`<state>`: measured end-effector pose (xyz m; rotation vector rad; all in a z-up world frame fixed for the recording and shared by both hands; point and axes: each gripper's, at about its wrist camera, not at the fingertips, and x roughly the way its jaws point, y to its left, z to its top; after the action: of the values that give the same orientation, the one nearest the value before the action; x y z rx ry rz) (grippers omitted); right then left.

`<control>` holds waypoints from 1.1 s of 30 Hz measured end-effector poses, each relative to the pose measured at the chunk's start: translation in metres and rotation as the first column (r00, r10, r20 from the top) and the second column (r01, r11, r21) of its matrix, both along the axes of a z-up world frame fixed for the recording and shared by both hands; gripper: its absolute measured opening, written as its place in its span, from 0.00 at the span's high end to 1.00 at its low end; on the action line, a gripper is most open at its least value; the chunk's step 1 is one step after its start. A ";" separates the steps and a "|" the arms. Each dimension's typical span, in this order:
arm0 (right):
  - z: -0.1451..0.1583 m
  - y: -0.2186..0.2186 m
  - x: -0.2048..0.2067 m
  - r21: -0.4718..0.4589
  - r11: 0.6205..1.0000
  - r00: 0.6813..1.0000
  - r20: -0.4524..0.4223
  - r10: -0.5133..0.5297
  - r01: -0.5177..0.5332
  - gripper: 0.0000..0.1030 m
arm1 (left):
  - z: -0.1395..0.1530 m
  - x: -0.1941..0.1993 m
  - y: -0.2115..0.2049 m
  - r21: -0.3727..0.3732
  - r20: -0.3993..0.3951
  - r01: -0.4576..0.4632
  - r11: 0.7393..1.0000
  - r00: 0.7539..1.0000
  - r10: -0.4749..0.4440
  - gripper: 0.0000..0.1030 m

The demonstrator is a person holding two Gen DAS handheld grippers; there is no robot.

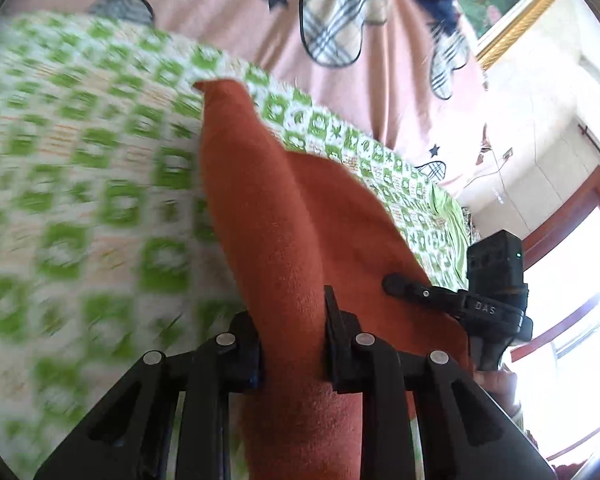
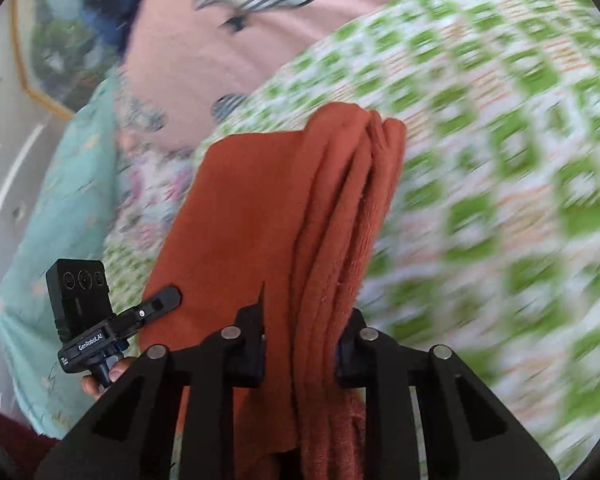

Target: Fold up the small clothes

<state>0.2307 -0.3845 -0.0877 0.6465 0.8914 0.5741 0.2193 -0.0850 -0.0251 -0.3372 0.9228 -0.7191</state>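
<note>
Left gripper: jaws clamped on a rust-red cloth, held above the green-checked bedspread. Right gripper: jaws clamped on the same cloth's bunched folds. Pink star-print sheet seen beyond the bedspread

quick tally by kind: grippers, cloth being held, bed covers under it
grippers: 2, left gripper and right gripper
rust-orange cloth: 1, clamped by both
bed covers: 2, green checked blanket and pink sheet
total: 5
</note>
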 end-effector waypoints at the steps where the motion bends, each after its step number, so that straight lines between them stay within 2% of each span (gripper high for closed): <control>1: -0.001 0.020 -0.007 0.015 0.999 0.999 0.007 0.036 -0.036 0.76 | 0.005 -0.011 0.014 0.010 0.012 -0.010 1.000 1.000 0.010 0.78; 7: -0.012 0.101 -0.023 0.029 0.983 0.983 0.025 0.182 -0.183 0.77 | 0.025 -0.068 0.103 0.060 0.047 -0.099 0.993 0.994 0.096 0.78; 9: -0.023 0.113 -0.022 0.029 0.980 0.981 -0.004 0.195 -0.195 0.77 | 0.018 -0.081 0.123 0.075 0.038 -0.122 0.990 0.992 0.119 0.78; 11: -0.036 0.118 -0.024 -0.011 0.983 0.982 -0.042 0.182 -0.182 0.77 | -0.004 -0.084 0.139 0.088 -0.015 -0.138 0.987 0.990 0.140 0.77; 13: -0.043 0.116 -0.025 -0.011 0.985 0.983 -0.069 0.173 -0.174 0.71 | -0.026 -0.084 0.150 0.087 -0.079 -0.141 0.986 0.986 0.148 0.75; 15: -0.041 0.114 -0.029 -0.056 0.986 0.985 -0.077 0.154 -0.159 0.55 | -0.037 -0.082 0.158 0.057 -0.106 -0.146 0.988 0.983 0.152 0.69; 16: -0.036 0.113 -0.033 -0.108 0.984 0.988 -0.069 0.137 -0.144 0.50 | -0.038 -0.078 0.161 0.042 -0.117 -0.148 0.988 0.981 0.152 0.66; 17: -0.032 0.112 -0.034 -0.132 0.982 0.990 -0.057 0.126 -0.133 0.43 | -0.038 -0.072 0.164 0.031 -0.120 -0.154 0.988 0.980 0.156 0.62; 20: -0.021 0.103 -0.041 -0.126 0.986 0.994 -0.020 0.104 -0.106 0.42 | -0.039 -0.041 0.173 0.010 -0.116 -0.188 0.982 0.975 0.188 0.50; 24: -0.016 0.100 -0.047 -0.129 0.988 0.997 -0.017 0.082 -0.083 0.42 | -0.044 0.026 0.174 -0.034 -0.158 -0.232 0.972 0.962 0.224 0.49; 25: -0.015 0.099 -0.048 -0.129 0.988 0.997 -0.018 0.079 -0.081 0.42 | -0.045 0.046 0.174 -0.020 -0.157 -0.249 0.968 0.957 0.243 0.50; 26: -0.014 0.099 -0.050 -0.130 0.988 0.997 -0.018 0.079 -0.081 0.42 | -0.045 0.063 0.174 -0.002 -0.143 -0.261 0.965 0.955 0.258 0.63; 27: -0.012 0.100 -0.052 -0.133 0.988 0.997 -0.015 0.080 -0.081 0.42 | -0.042 0.085 0.172 0.034 -0.118 -0.281 0.959 0.952 0.283 0.81; 31: 0.001 0.103 -0.058 -0.154 0.986 0.997 0.027 0.075 -0.070 0.42 | -0.020 0.127 0.170 0.089 -0.035 -0.353 0.931 0.933 0.358 0.87; 32: 0.006 0.105 -0.059 -0.155 0.985 0.996 0.049 0.079 -0.070 0.42 | -0.011 0.128 0.172 0.084 -0.017 -0.364 0.928 0.930 0.367 0.87; 33: 0.010 0.108 -0.059 -0.158 0.985 0.995 0.064 0.081 -0.070 0.42 | -0.002 0.126 0.173 0.068 -0.003 -0.369 0.927 0.929 0.370 0.79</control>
<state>0.1716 -0.2763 -0.0778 0.4506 0.8876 0.5852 0.3454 0.0882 -0.0274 -0.4441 0.8643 -0.3379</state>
